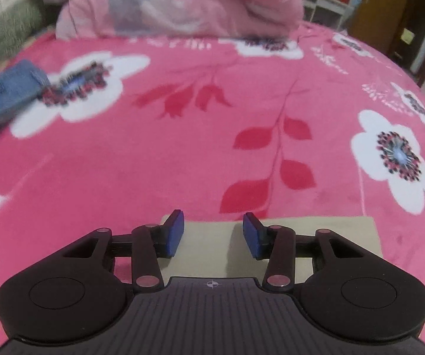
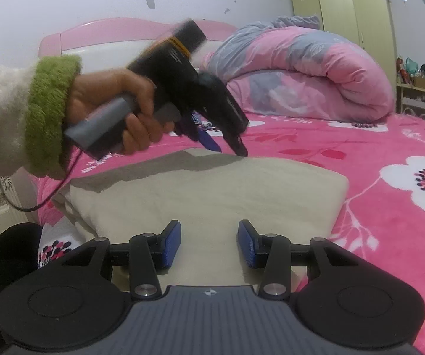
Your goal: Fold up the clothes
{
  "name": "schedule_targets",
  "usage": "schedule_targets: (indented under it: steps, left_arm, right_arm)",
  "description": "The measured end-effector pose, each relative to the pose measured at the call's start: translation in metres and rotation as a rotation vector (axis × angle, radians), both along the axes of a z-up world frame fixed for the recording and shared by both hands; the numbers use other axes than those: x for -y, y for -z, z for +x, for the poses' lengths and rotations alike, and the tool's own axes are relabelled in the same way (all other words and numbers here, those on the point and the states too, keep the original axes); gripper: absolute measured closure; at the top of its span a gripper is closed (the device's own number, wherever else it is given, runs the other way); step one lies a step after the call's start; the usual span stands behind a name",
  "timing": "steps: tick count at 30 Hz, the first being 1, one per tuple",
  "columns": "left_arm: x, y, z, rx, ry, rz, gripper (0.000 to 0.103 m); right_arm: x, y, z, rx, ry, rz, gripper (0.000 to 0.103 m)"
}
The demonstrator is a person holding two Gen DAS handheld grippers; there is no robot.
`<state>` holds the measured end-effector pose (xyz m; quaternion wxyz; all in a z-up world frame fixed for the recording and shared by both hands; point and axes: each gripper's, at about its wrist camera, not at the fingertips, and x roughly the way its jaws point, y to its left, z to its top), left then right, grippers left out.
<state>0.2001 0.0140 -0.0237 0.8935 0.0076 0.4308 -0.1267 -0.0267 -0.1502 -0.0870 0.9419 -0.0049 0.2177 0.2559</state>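
The pink floral bedspread (image 2: 390,153) carries a folded beige garment (image 2: 212,189) at six o'clock. The left gripper (image 1: 213,233) hovers released over its far edge; the right gripper (image 2: 209,242), also released, waits nearer. Folding looks about done, though thickness is hard to judge; next, press or set aside.

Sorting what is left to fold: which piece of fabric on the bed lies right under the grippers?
The cream folded garment, flat below both grippers. The blue denim piece lies apart at the bed's edge; the pink quilt is rolled up by the headboard.

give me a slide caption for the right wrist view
Left gripper hovers open above folded beige garment on pink floral bedspread.
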Motion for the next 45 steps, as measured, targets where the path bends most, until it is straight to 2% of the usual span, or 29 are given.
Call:
schedule_targets:
  steps: [4,7,10,13,16,17,22,24,26,31,35,45]
  left_arm:
    - [-0.003,-0.027,-0.055,0.111,0.083,0.042,0.055]
    - [-0.008,-0.037,-0.107,0.212,0.121,0.080,0.053]
    - [-0.010,-0.032,-0.155,0.290,0.132,0.132,0.053]
    - [-0.010,-0.014,-0.186,0.303,0.132,0.161,0.053]
    - [-0.012,0.015,-0.191,0.230,0.097,0.205,0.053]
    - [-0.015,0.019,-0.194,0.246,0.089,0.202,0.053]
    - [-0.024,-0.002,-0.213,0.325,0.076,0.153,0.053]
    - [-0.026,0.001,-0.218,0.317,0.082,0.152,0.053]
    - [-0.027,0.016,-0.215,0.251,0.071,0.168,0.052]
    - [-0.035,0.022,-0.214,0.237,0.034,0.103,0.053]
    - [-0.033,0.022,-0.215,0.245,0.038,0.130,0.052]
    - [-0.034,0.024,-0.219,0.235,0.016,0.119,0.051]
  right_arm:
    - [0.000,0.000,0.000,-0.002,0.000,0.003,0.058]
    - [0.000,-0.001,0.000,-0.002,0.000,0.003,0.058]
    - [0.000,-0.001,0.000,-0.003,0.001,0.003,0.058]
    - [-0.001,-0.001,0.000,-0.004,0.000,0.002,0.058]
    - [-0.001,-0.001,0.000,-0.004,0.001,0.001,0.058]
    - [-0.002,-0.001,0.000,-0.005,0.001,-0.001,0.058]
    - [-0.002,-0.001,0.000,-0.005,0.004,-0.006,0.058]
    - [-0.001,0.000,0.001,-0.006,0.004,-0.004,0.058]
    - [-0.001,-0.001,0.000,-0.007,0.004,-0.004,0.058]
    - [-0.001,-0.001,0.000,-0.007,0.004,-0.011,0.057]
    - [0.000,-0.002,0.000,-0.008,0.004,-0.009,0.057]
    - [0.000,-0.001,0.001,-0.008,0.003,-0.009,0.057]
